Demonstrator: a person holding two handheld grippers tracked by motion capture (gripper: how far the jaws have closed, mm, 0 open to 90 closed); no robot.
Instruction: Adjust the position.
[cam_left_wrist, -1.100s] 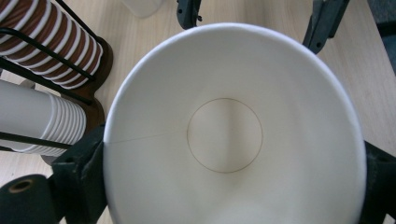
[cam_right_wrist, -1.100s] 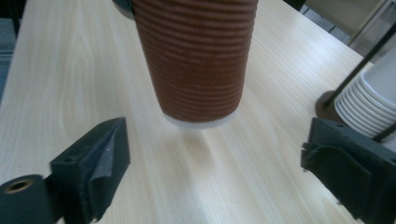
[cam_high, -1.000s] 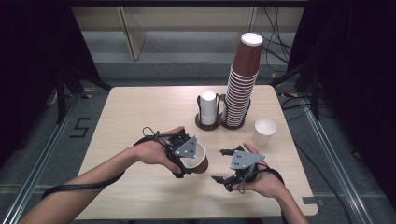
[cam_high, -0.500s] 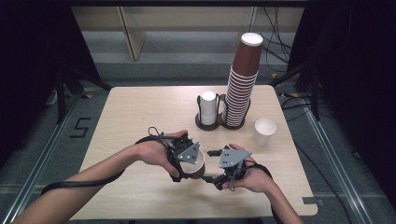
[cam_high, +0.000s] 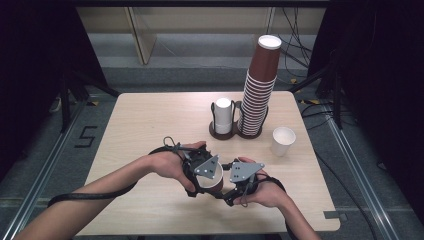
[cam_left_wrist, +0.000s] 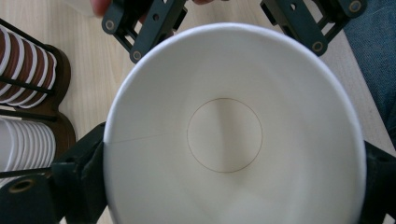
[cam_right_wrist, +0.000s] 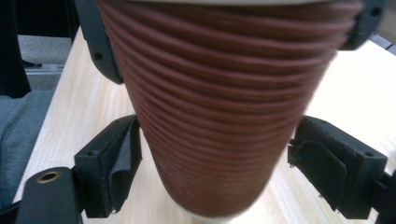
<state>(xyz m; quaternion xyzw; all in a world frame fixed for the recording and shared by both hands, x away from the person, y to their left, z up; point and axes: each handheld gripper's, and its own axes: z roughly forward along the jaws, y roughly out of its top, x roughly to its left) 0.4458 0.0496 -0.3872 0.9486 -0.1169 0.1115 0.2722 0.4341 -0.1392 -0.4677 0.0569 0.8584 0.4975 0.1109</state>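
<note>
A brown ribbed paper cup (cam_high: 215, 178) with a white inside is held above the table's front middle. My left gripper (cam_high: 202, 172) is shut on it, and in the left gripper view its jaws press both sides of the cup (cam_left_wrist: 224, 135) near the rim. My right gripper (cam_high: 235, 184) has come in from the right. Its jaws stand open on either side of the cup's brown wall (cam_right_wrist: 219, 93), lower down, the left one close against it and the right one a small gap away. The left gripper's fingers (cam_right_wrist: 100, 42) show higher on the cup.
A tall stack of brown cups (cam_high: 259, 85) and a short stack of white cups (cam_high: 223, 115) stand in a dark holder at the table's back middle. A single white cup (cam_high: 283, 140) stands to their right. The wooden table (cam_high: 150, 120) has bare room at the left.
My right gripper has moved left to the cup, and its open jaws now straddle the cup. The left gripper has kept hold of the cup and shifted slightly.
</note>
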